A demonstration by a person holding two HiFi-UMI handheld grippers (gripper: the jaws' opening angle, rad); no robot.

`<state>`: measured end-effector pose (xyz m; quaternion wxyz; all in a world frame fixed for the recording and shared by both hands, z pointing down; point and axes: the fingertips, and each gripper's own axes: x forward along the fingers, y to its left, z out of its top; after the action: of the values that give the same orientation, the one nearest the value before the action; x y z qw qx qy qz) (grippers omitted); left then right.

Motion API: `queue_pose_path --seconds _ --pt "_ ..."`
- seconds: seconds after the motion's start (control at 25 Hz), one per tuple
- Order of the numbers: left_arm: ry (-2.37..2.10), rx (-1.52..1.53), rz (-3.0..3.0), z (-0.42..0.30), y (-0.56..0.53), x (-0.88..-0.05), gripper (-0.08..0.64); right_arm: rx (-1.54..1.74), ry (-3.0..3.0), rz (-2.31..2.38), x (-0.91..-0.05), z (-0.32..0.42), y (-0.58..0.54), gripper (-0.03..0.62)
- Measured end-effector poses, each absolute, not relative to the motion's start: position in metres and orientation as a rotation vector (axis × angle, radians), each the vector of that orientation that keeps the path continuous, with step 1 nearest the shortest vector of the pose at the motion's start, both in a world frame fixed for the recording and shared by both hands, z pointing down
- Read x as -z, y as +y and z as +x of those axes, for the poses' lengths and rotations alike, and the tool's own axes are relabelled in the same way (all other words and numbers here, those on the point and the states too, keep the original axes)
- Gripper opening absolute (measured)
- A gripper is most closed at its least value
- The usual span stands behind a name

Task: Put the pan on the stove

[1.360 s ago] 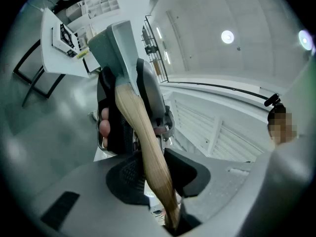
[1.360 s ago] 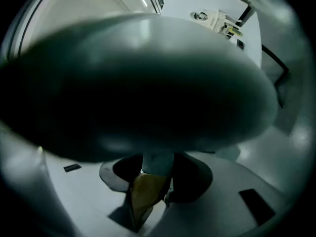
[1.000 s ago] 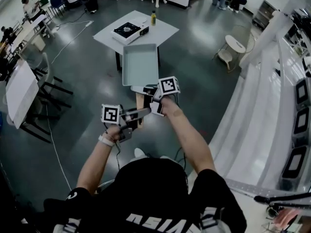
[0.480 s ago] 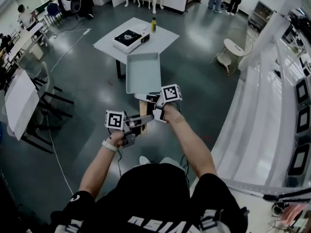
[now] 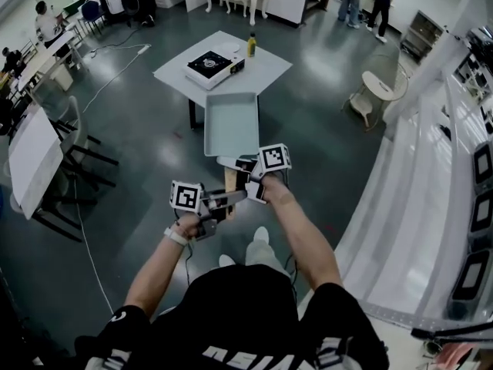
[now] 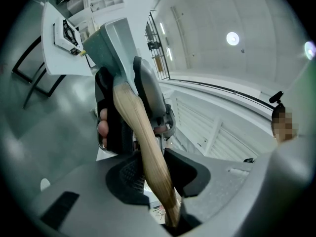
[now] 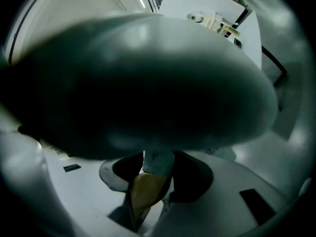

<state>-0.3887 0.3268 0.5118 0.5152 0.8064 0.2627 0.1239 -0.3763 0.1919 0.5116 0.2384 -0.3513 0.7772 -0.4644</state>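
A grey rectangular pan (image 5: 231, 123) with a wooden handle (image 5: 229, 180) is carried in the air over the floor. My right gripper (image 5: 242, 168) is shut on the handle where it joins the pan. My left gripper (image 5: 223, 203) is shut on the handle's rear end. In the left gripper view the handle (image 6: 140, 132) runs out between the jaws to the pan (image 6: 111, 43). The pan's dark underside (image 7: 138, 83) fills the right gripper view. The black stove (image 5: 212, 65) sits on a white table (image 5: 266, 72) ahead, apart from the pan.
A yellow bottle (image 5: 251, 45) stands on the table beside the stove. Chairs (image 5: 73, 141) and a white board stand at the left. A small round table (image 5: 377, 87) and a long white counter (image 5: 420, 199) lie to the right. People stand at the back.
The table with the stove has drawn nearer and sits lower in the head view. Both grippers keep their hold on the pan's handle.
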Motion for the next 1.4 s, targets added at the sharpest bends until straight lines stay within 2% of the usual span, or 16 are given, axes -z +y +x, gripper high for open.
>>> queue_pose_path --seconds 0.76,0.92,1.12,1.4 --pt "0.531 -0.282 1.981 -0.224 0.247 -0.54 0.092 1.394 2.178 -0.97 -0.546 -0.22 0.116 0.158" --pt "0.519 -0.288 1.966 -0.215 0.245 -0.548 0.093 1.378 2.192 -0.93 -0.549 -0.215 0.112 0.158" --pt "0.503 -0.307 1.976 -0.163 0.242 -0.543 0.094 1.383 2.188 -0.911 -0.544 -0.164 0.11 0.158" --pt "0.507 -0.304 1.981 -0.138 0.258 -0.545 0.095 1.411 2.173 -0.94 -0.551 -0.138 0.125 0.158"
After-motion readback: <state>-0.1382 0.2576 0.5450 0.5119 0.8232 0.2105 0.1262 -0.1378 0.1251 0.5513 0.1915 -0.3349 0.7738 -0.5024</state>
